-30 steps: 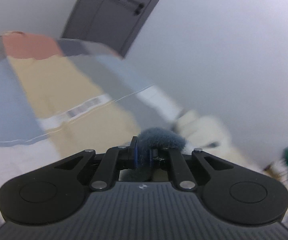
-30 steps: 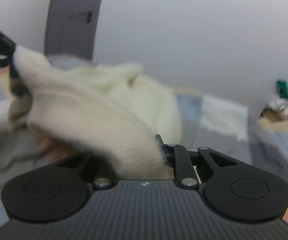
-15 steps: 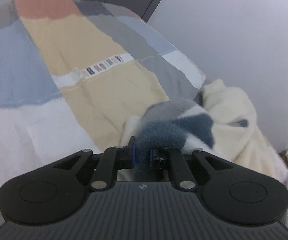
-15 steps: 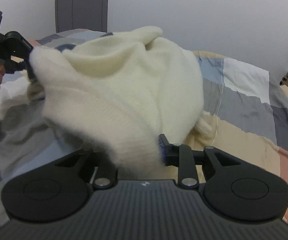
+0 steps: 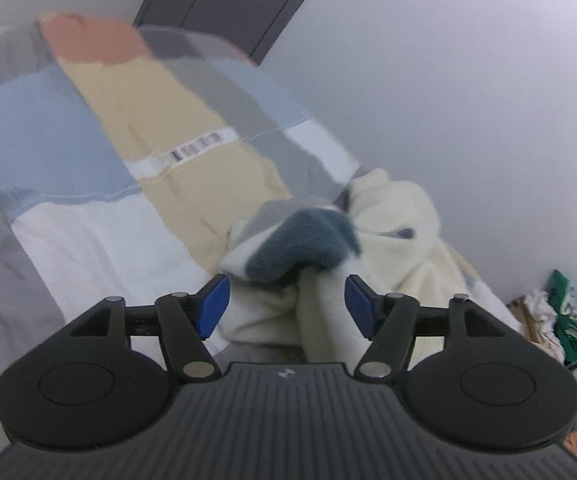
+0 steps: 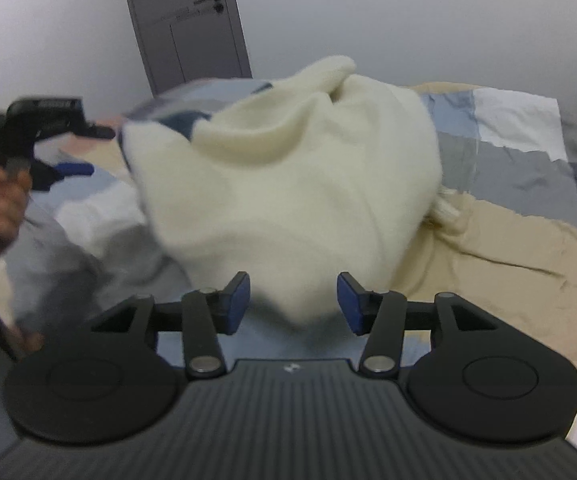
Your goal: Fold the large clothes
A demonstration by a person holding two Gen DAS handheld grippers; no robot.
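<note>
Basically, both claws were letting go. The left gripper (image 5: 287, 306) had its jaws opening, blue pads clear of the cloth on either side, with a fold of the sweater (image 5: 392, 216) lying loose between them. The right gripper (image 6: 292, 302) was likewise opening; the garment's cream hem bulged down into the gap, and I saw neither pad pressing on it.

The sweater (image 6: 288, 184) sat in a bunched heap on the patchwork duvet (image 6: 508, 248), not laid flat. From the left wrist view, its dark teal and grey patch (image 5: 304, 236) was right ahead of the fingers.

Handling, as I judged it: thick fuzzy knit, soft and floppy, light for its bulk, not fragile. It would slump and drag rather than hold a crease. The pile should give the pads good friction, so slip risk looked low. I'd have taken it by the ribbed hem or a shoulder seam, one claw per corner, and pulled it taut before folding.

Writing: a white strip (image 5: 192, 152) on the duvet carried dark marks, too blurred to read. No brand was legible on the sweater.
</note>
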